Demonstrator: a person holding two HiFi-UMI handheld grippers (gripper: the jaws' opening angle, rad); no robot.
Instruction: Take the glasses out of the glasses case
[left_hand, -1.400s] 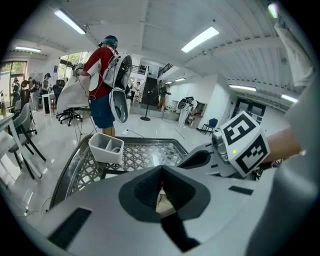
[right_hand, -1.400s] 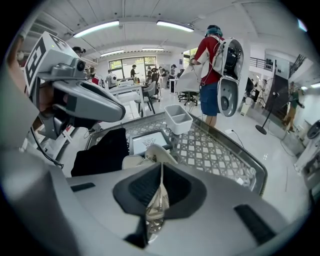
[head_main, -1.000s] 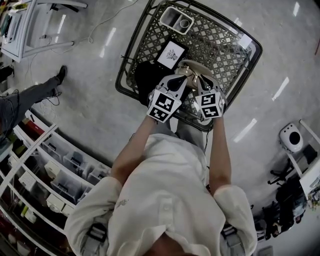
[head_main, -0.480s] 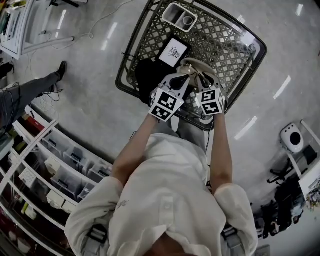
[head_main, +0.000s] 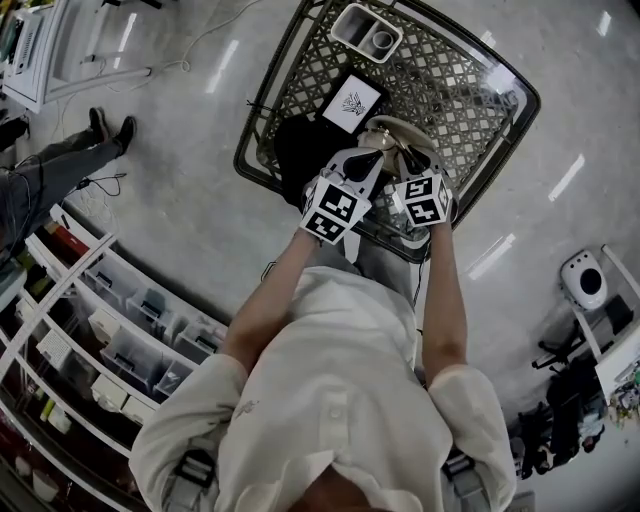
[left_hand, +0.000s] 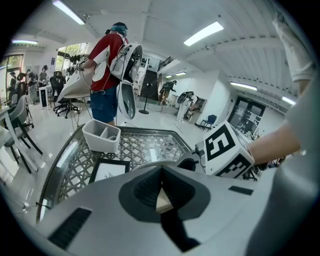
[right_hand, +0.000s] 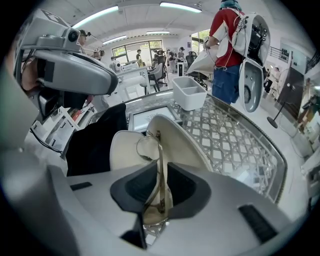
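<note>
An open cream glasses case (right_hand: 182, 142) lies on the lattice glass table (head_main: 450, 90), its lid raised. Thin gold-framed glasses (right_hand: 156, 165) stand on edge over the case. My right gripper (right_hand: 160, 172) is shut on the glasses, its dark pads on either side of the frame. In the head view the case (head_main: 395, 128) shows just beyond both grippers. My left gripper (left_hand: 161, 187) is shut, with a small beige piece of the case's edge (left_hand: 162, 200) pinched between its pads. In the head view the left gripper (head_main: 362, 165) and right gripper (head_main: 405, 165) sit side by side.
A black cloth (head_main: 295, 150) lies left of the case, with a black-framed white card (head_main: 350, 103) beyond it. A white two-part bin (head_main: 365, 30) stands at the table's far edge. A person's legs (head_main: 60, 165) stand at the left, and shelves of bins (head_main: 120, 330) run below-left.
Both grippers have barely moved and keep their holds. The person at the left has shifted their feet.
</note>
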